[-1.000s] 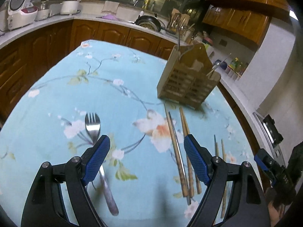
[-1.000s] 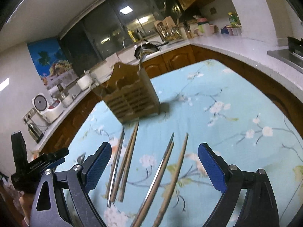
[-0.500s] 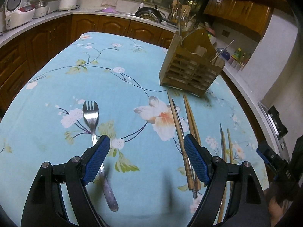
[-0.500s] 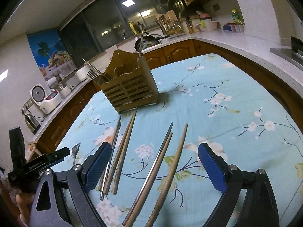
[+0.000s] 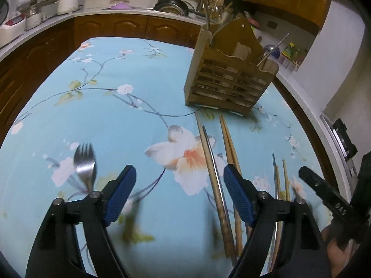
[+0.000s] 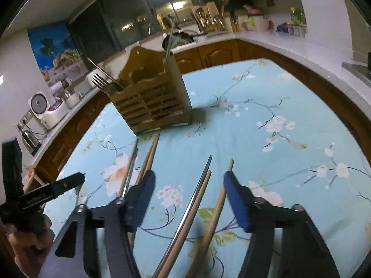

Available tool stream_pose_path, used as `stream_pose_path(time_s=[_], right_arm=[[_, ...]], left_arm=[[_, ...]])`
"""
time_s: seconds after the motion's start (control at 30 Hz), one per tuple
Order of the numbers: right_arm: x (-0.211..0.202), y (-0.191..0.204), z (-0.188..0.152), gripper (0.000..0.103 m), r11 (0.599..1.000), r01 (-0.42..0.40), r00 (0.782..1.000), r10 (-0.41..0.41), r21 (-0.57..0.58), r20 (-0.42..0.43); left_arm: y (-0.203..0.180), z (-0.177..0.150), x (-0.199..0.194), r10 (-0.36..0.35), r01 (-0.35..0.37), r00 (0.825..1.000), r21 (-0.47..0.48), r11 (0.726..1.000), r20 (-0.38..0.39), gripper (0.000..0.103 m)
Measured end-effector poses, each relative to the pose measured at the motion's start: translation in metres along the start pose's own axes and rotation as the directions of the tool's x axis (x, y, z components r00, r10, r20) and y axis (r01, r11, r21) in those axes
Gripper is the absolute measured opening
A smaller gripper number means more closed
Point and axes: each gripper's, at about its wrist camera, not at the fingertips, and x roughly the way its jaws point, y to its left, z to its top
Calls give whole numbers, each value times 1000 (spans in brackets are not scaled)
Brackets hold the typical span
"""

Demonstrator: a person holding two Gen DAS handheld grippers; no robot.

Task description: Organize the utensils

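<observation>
Right gripper point(image 6: 187, 194) hangs with jaws spread wide, a metal chopstick point(image 6: 189, 210) and a wooden chopstick point(image 6: 218, 206) lying on the floral tablecloth point(image 6: 266, 106) between them. Left gripper point(image 5: 178, 194) gapes too, nothing pinched; the fork point(image 5: 84, 164) lies just left of it. Beyond both stands the wooden utensil holder point(image 5: 228, 85), more chopsticks point(image 5: 214, 162) lying in front of it.

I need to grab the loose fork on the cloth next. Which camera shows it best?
The left wrist view: the fork lies left of the open left gripper, though blurred. The right wrist view doesn't show it clearly.
</observation>
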Motion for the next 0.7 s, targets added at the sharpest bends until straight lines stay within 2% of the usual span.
stream_pose_path(time_s=[0.07,0.17,0.37,0.63,0.7], right_arm=[[10,-1,3,47,1000,14,1000,-14,-8,-24],[22,-3,6,42,999,35,998,-36,-17,-48],[42,-10,15,29,998,63,994,-65,-16,-90],[75,-10,21,19,994,96,979,-102,-43,-176],[77,-7,22,18,993,104,979,-113,-60,-172]], left_arm=[[-1,10,9,-5,5,1000,-2,1000,-10,68],[-4,23,24,-7,7,999,3,1000,-31,58],[-18,49,54,4,-1,998,42,999,-65,53],[-29,63,99,48,-37,991,94,995,-125,40],[-32,62,110,57,-40,987,110,993,-150,34]])
